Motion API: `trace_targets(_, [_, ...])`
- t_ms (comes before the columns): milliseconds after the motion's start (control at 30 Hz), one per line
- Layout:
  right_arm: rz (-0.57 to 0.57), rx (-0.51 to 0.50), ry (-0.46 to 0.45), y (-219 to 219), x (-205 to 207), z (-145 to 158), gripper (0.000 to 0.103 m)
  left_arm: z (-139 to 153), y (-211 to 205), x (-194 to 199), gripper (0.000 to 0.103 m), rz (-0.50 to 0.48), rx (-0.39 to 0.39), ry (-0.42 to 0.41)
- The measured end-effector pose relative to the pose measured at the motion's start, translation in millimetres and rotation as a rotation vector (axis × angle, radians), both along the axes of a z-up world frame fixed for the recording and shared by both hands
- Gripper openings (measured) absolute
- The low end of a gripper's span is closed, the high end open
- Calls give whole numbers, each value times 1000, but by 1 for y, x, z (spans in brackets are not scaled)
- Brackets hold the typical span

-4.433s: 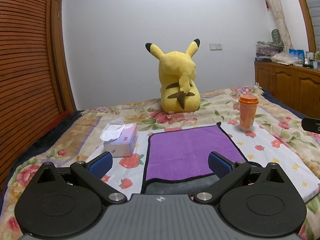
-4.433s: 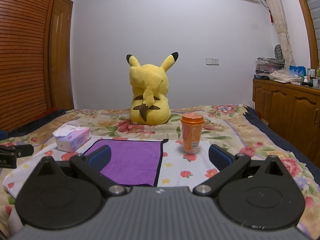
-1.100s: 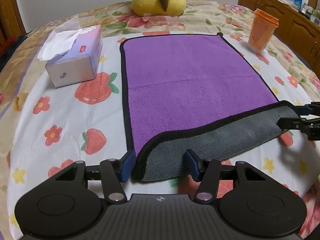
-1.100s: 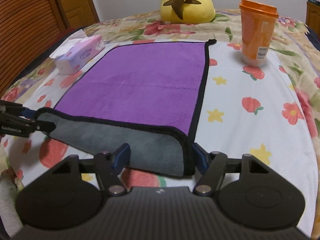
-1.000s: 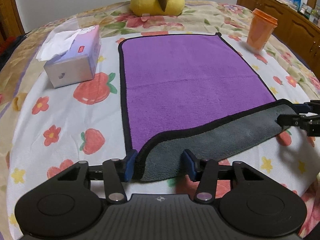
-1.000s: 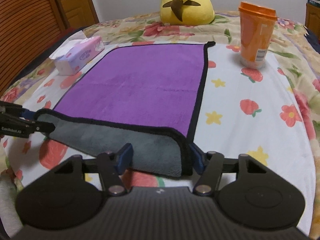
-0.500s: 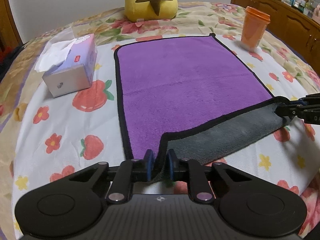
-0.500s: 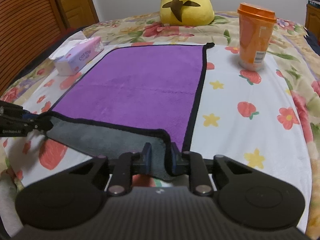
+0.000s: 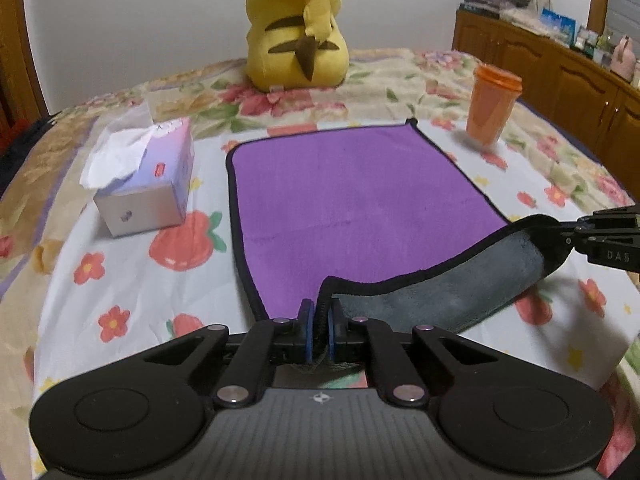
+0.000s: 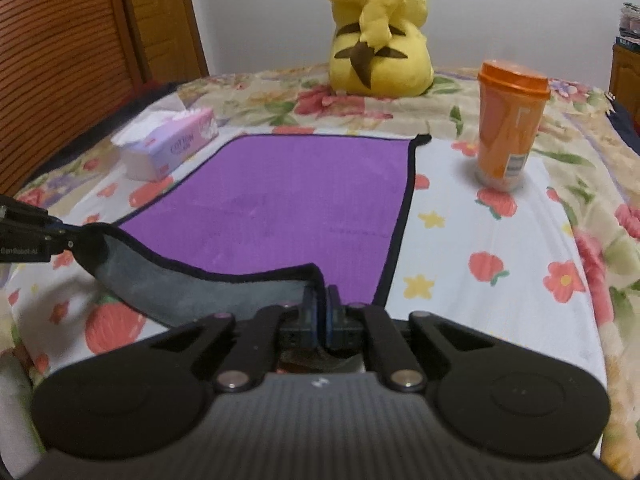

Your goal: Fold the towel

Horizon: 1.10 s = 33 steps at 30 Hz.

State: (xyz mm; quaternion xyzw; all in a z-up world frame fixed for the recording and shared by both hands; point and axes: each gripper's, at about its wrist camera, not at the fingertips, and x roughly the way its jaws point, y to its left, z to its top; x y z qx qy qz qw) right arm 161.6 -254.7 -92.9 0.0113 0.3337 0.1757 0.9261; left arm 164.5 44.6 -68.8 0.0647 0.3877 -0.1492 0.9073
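Observation:
A purple towel [image 9: 352,192] with a black hem and grey underside lies flat on the floral bedspread; it also shows in the right wrist view [image 10: 296,200]. My left gripper [image 9: 320,320] is shut on the towel's near left corner. My right gripper [image 10: 321,308] is shut on the near right corner. Both corners are lifted off the bed, so the near edge hangs between them with its grey underside [image 9: 448,292] showing. The right gripper shows at the right edge of the left wrist view [image 9: 600,236], and the left gripper at the left edge of the right wrist view [image 10: 28,236].
A tissue box [image 9: 144,184] stands left of the towel. An orange lidded cup [image 9: 492,108] stands at the towel's far right corner. A yellow plush toy [image 9: 296,28] sits beyond the far edge. A wooden cabinet [image 9: 560,68] lines the right wall.
Both grippers have closed on the towel's near corners and lifted them. The near edge has risen off the bed and moved a little toward the far edge.

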Motion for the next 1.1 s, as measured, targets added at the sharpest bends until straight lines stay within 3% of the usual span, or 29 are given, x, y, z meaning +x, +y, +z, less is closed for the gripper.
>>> trace_targets(400, [-5,29,-57,-4,-1,13,5,21,1,-4,9,1,-54,-69])
trace_targets(1100, [19,29,-116,-2,6,25,5,36,3,8,9,11,-60,-134])
